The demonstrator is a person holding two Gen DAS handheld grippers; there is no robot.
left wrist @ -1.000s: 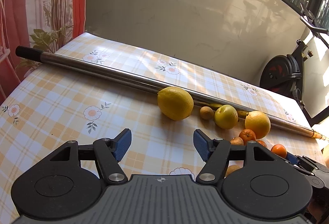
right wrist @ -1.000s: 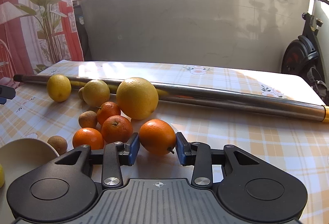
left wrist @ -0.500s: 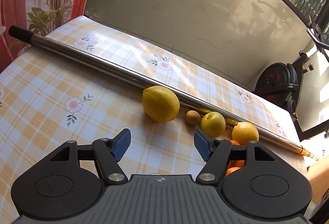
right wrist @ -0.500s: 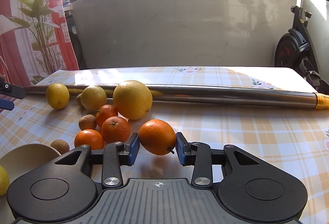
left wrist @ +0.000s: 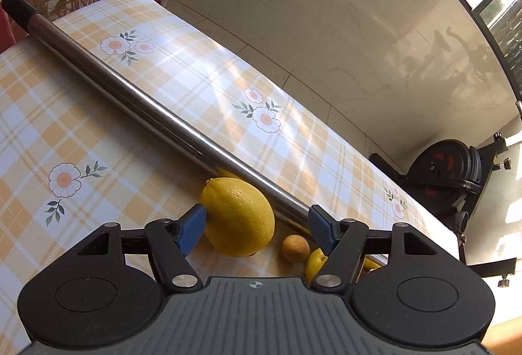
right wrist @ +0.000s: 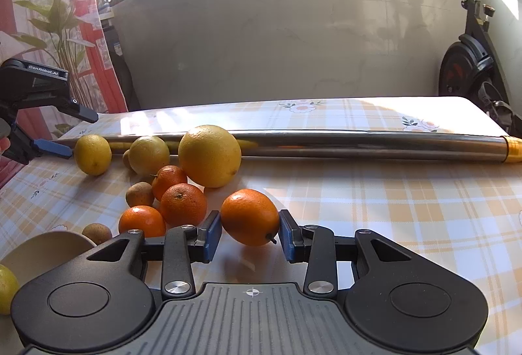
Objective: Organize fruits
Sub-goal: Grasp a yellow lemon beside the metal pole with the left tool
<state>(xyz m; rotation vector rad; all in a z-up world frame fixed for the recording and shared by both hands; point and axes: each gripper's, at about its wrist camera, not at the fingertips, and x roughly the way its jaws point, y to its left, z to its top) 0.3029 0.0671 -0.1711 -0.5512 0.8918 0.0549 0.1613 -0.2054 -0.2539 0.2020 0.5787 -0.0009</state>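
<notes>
A: Start with the right gripper point(right wrist: 250, 236). What are its blue pads doing?

B: They are clamped on a small round orange mandarin point(right wrist: 250, 216), one pad on each side of it. The fruit looks lifted just clear of the checked yellow-and-white tablecloth point(right wrist: 391, 201), with a faint shadow beneath it.

A: And the left gripper point(left wrist: 255, 227)?

B: Its jaws stand apart around a large yellow lemon point(left wrist: 237, 217). The left blue pad is at the lemon's skin or just beside it; I cannot tell if it touches. The right pad is clearly away from it, with a gap between. The lemon lies on the cloth, against a long shiny metal pole point(left wrist: 156, 120) with a black cap at its far end.

A: What lies near that lemon?

B: A small brownish round fruit point(left wrist: 295, 248) just to its right, then a yellow-green round fruit point(left wrist: 314, 263) half hidden behind the gripper's right finger.

A: And around the right gripper?

B: To its left a cluster: three more mandarins point(right wrist: 182, 204), a large yellow-orange citrus point(right wrist: 209, 156) behind them beside the pole, and small brown fruits. At the lower left edge is the rim of a cream-coloured bowl point(right wrist: 42, 249), with a yellow-green fruit point(right wrist: 6, 288) partly in view there. From this side the left gripper shows at the far left, reaching to the lemon.
</notes>
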